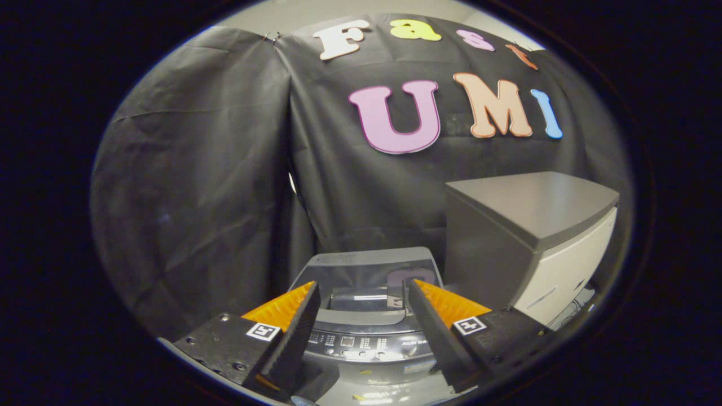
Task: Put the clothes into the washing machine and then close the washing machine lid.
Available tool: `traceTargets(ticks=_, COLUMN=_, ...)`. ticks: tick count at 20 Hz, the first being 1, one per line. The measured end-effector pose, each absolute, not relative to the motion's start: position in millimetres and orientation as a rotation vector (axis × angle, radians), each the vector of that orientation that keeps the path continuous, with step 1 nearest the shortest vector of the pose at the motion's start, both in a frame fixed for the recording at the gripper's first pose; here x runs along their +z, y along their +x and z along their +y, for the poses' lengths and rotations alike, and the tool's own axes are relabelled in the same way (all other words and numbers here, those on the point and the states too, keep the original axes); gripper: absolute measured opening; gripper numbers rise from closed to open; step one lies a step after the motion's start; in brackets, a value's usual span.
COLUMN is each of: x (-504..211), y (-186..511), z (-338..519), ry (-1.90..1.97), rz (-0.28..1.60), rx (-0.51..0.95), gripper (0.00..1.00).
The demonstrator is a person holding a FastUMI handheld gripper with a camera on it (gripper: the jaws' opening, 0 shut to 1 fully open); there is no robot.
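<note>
A small grey top-loading washing machine (366, 332) stands just ahead of and below my fingers, in front of the black cloth wall. Its glass lid (369, 276) lies flat over the tub and looks closed, with the wall reflected in it. The control panel (361, 343) runs along the machine's near edge, between my fingers. My gripper (364, 293) is open, with a wide gap between its fingers and nothing held.
A tall grey and white cabinet-like box (530, 237) stands right of the washing machine, close beside it. Black cloth (214, 186) hangs behind and to the left. Cables (575, 307) lie low by the box's right side.
</note>
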State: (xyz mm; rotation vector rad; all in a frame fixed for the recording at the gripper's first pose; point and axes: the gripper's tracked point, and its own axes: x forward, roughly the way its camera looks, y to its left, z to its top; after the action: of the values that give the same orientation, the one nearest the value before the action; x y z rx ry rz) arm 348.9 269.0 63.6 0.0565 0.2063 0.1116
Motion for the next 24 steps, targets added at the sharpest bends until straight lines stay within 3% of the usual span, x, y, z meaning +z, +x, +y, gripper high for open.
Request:
traceTargets(ticks=7, x=119.6, y=268.0, z=235.1, ry=-0.031, rz=-0.001, rx=0.095, gripper=0.97)
traceTargets(ticks=15, x=112.1, y=190.7, z=190.0, ry=-0.030, rz=-0.078, rx=0.045, gripper=0.97)
traceTargets(ticks=24, x=96.3, y=178.0, z=161.2, ry=-0.128, rz=-0.126, rx=0.019, gripper=0.97)
